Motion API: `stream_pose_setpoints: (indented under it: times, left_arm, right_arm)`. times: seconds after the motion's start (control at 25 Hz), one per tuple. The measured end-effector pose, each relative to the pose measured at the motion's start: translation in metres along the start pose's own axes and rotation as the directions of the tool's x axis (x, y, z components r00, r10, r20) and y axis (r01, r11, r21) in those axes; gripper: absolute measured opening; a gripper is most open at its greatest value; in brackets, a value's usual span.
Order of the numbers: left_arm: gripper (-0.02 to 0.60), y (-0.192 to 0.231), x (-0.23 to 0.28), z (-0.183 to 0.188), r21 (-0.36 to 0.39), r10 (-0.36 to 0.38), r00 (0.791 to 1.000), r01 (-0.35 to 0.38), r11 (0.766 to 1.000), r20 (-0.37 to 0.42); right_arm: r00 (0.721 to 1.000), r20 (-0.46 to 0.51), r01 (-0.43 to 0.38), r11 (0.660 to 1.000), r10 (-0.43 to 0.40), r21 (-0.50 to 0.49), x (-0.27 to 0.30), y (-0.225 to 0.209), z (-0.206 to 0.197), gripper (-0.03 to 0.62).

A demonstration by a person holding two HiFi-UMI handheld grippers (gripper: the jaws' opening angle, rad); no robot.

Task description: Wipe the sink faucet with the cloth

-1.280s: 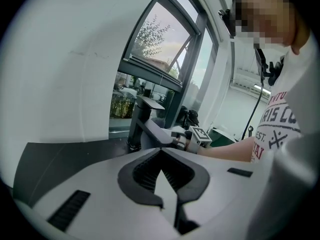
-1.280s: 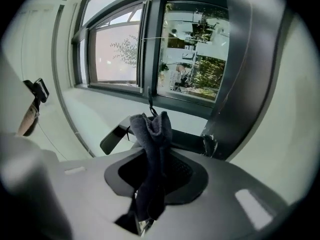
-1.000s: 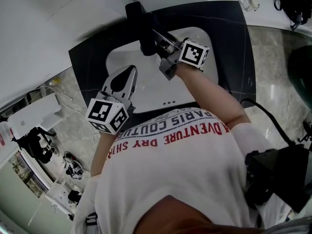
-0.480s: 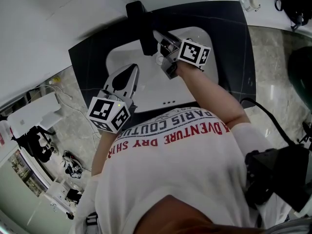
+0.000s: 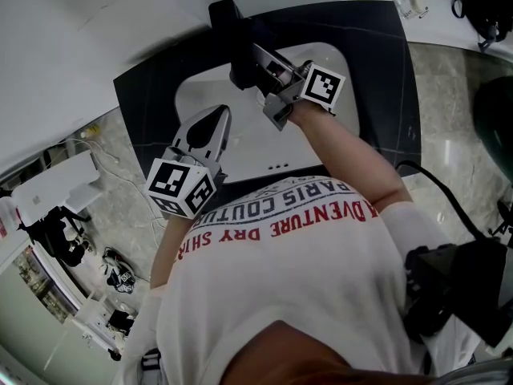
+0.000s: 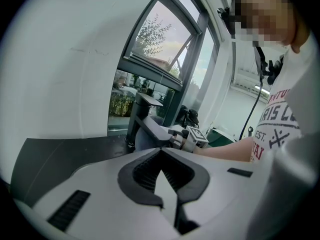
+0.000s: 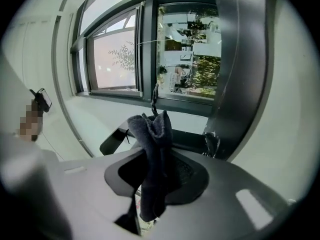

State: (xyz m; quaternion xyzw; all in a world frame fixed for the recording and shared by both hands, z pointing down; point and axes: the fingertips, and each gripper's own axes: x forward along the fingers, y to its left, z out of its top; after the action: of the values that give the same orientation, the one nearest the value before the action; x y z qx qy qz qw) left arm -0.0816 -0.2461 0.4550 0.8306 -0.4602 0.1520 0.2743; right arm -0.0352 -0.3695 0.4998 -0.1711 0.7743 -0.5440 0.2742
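Note:
A black faucet (image 5: 231,32) stands at the back of a white sink (image 5: 240,147). My right gripper (image 5: 268,69) is against the faucet's spout, shut on a dark grey cloth (image 7: 152,149) that sticks up between its jaws. In the right gripper view the faucet's column (image 7: 240,69) rises close on the right. My left gripper (image 5: 204,131) hangs over the basin's left part, shut with nothing in it. From the left gripper (image 6: 161,154) view the faucet (image 6: 140,116) shows ahead, with the cloth (image 6: 145,137) bunched at the spout beside the right gripper's marker cube (image 6: 194,136).
A dark counter (image 5: 144,103) surrounds the sink, with a white wall at the left and a window (image 7: 115,59) behind the faucet. Small items (image 5: 413,2) lie at the counter's far right corner. Cables and gear (image 5: 72,239) lie on the floor to the left.
My right gripper has shifted a little up along the faucet spout with the cloth. The left gripper has barely moved.

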Motion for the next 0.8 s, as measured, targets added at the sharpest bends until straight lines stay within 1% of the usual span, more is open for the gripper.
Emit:
stream_pose_setpoints:
  times: [0.24,0.56,0.64,0.8]
  left_arm:
    - [0.002,-0.002,-0.002,-0.003,0.005,-0.001,1.0,0.001,1.0,-0.003]
    - [0.002,-0.007,-0.003,-0.004,0.007,-0.012,1.0,0.012,1.0,0.0]
    - [0.002,-0.012,-0.004,-0.006,0.01,-0.019,1.0,0.019,1.0,0.003]
    - [0.002,-0.035,-0.015,-0.019,0.027,-0.03,0.999,0.03,0.999,0.018]
  right_arm:
    - [0.999,0.013,-0.046,0.997,0.046,0.06,-0.001,-0.001,-0.001,0.077]
    - [0.997,0.015,-0.073,0.991,0.071,0.116,-0.013,0.003,-0.006,0.077]
    - [0.997,0.013,-0.08,0.988,0.079,0.13,-0.023,0.008,-0.013,0.077]
    - [0.994,0.017,-0.11,0.982,0.109,0.155,-0.061,0.029,-0.033,0.077]
